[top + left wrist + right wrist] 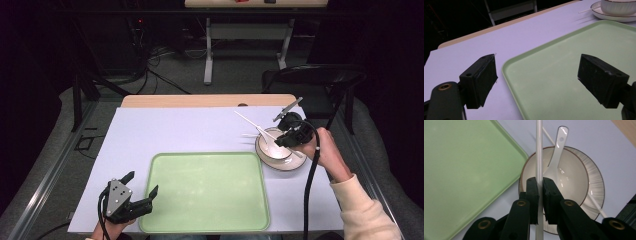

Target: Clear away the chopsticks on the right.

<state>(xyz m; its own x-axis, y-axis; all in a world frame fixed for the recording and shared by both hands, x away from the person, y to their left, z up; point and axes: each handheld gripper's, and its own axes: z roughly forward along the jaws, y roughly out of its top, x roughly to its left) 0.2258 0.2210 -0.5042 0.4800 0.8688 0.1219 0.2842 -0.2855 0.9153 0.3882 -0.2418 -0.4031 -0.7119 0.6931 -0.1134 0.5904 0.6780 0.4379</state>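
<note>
one white chopstick (pixel 539 150) runs straight up between the right gripper (pixel 540 185) fingers (pixel 532 192), which are pressed closed on it above the bowl (pixel 574 177) (a white spoon (pixel 555 157) leans inside, and a second chopstick (pixel 596 206) lies across the plate (pixel 596 182) under the bowl). over at the near left corner of the green tray (pixel 207 220) on the bench (pixel 165 127), the left gripper (pixel 142 187) fingers (pixel 480 78) stand wide apart, with nothing between them.

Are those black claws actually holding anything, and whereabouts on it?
The right gripper is shut on a white chopstick, pinched partway along its length. The left gripper is open, holding nothing.
</note>
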